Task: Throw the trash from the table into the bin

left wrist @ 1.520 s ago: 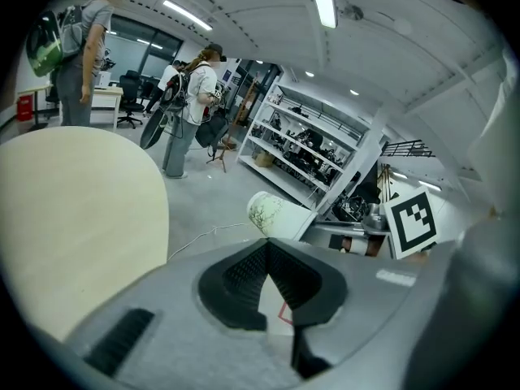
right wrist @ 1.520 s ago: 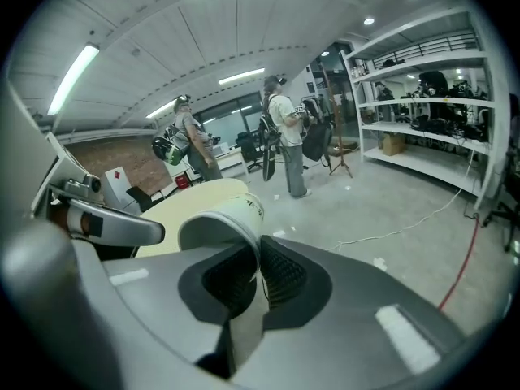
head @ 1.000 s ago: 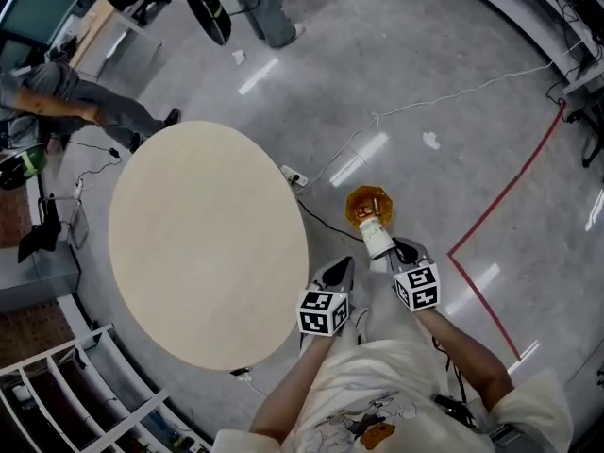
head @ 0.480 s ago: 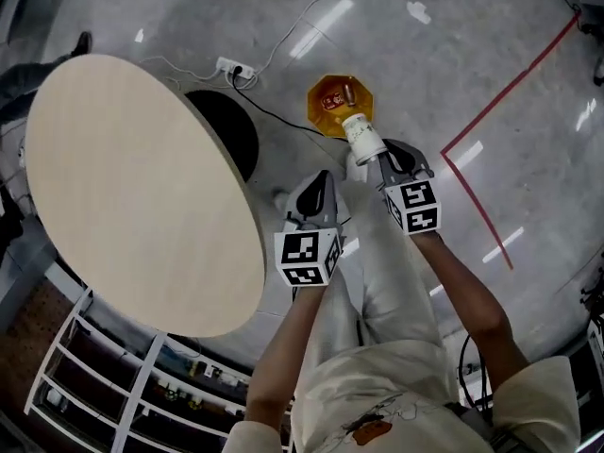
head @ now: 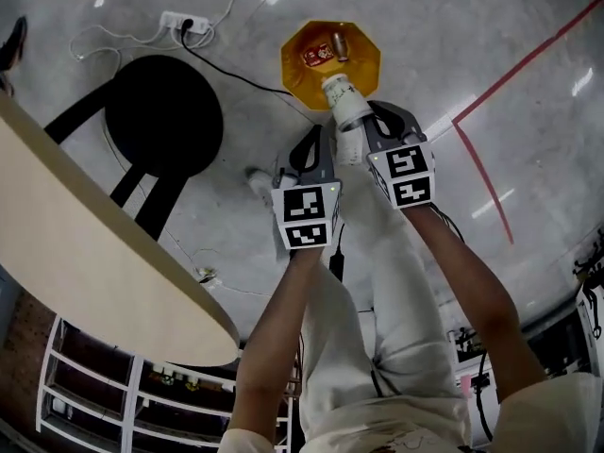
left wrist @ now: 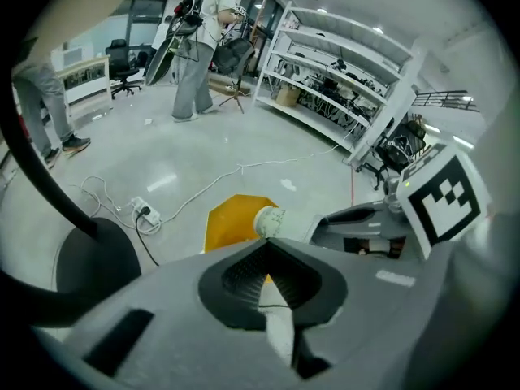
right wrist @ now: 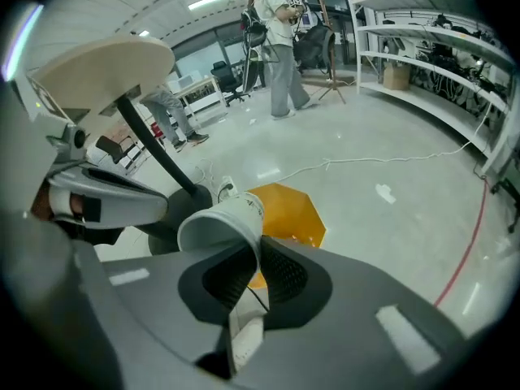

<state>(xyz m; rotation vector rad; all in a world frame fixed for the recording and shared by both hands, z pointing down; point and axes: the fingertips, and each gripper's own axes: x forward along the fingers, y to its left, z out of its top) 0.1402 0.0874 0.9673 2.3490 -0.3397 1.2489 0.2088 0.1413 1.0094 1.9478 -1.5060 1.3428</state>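
An orange eight-sided bin (head: 359, 64) stands on the grey floor, with a red wrapper and a small can inside. My right gripper (head: 361, 121) is shut on the rim of a white paper cup (head: 343, 103), which hangs tilted over the bin's near edge. In the right gripper view the cup (right wrist: 221, 221) sticks out to the left between the pads of that gripper (right wrist: 254, 257), and the bin (right wrist: 294, 210) lies beyond it. My left gripper (head: 316, 147) is just left of it, shut and empty. The left gripper view shows its jaws (left wrist: 268, 246) together, the cup (left wrist: 270, 220) and the bin (left wrist: 230, 220).
The round beige table (head: 85, 253) fills the left side, with its black round foot (head: 162, 111) on the floor. A white power strip (head: 179, 22) and cables lie beyond it. Red floor tape (head: 491, 187) runs at the right. White shelving (head: 104, 385) sits lower left. People stand far off.
Both grippers have dropped steeply toward the floor. The bin has grown nearer and the cup now hangs at its near edge. The table has slid to the left.
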